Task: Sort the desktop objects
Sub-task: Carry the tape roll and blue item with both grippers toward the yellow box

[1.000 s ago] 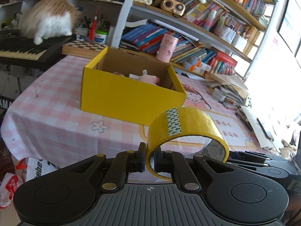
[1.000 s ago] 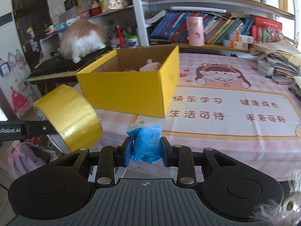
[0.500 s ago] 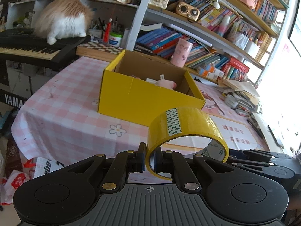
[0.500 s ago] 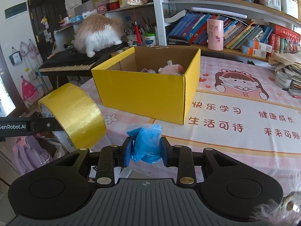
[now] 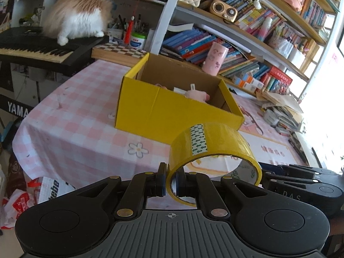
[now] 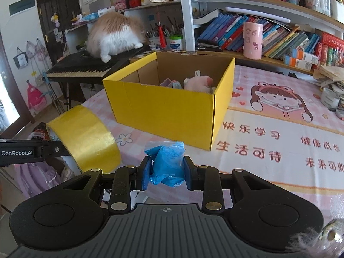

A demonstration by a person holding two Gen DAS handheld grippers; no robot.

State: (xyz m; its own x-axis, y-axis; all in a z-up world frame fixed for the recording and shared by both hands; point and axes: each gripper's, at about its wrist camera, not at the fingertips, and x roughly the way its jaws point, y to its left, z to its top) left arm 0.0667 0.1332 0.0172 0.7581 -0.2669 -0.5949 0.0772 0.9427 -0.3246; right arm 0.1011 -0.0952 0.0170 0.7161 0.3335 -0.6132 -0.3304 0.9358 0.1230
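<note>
Left claw pinches the yellow tape roll wall, held above the tabletop edge. Right claw clamps the blue bag. Yellow box just ahead. Arm reads "GenRobot.AI"; keyboard reads "YAMA".

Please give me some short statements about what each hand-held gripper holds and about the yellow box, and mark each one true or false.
1. The left hand-held gripper pinches the wall of the yellow tape roll. True.
2. The right hand-held gripper is open and holds nothing. False: it is shut on a small blue bag.
3. The yellow box is closed with a lid. False: it is open on top, with a pink plush toy inside.
4. A fluffy cat sits on the keyboard behind the box. True.
5. The tape roll lies inside the box. False: it is held in front of the box.
</note>
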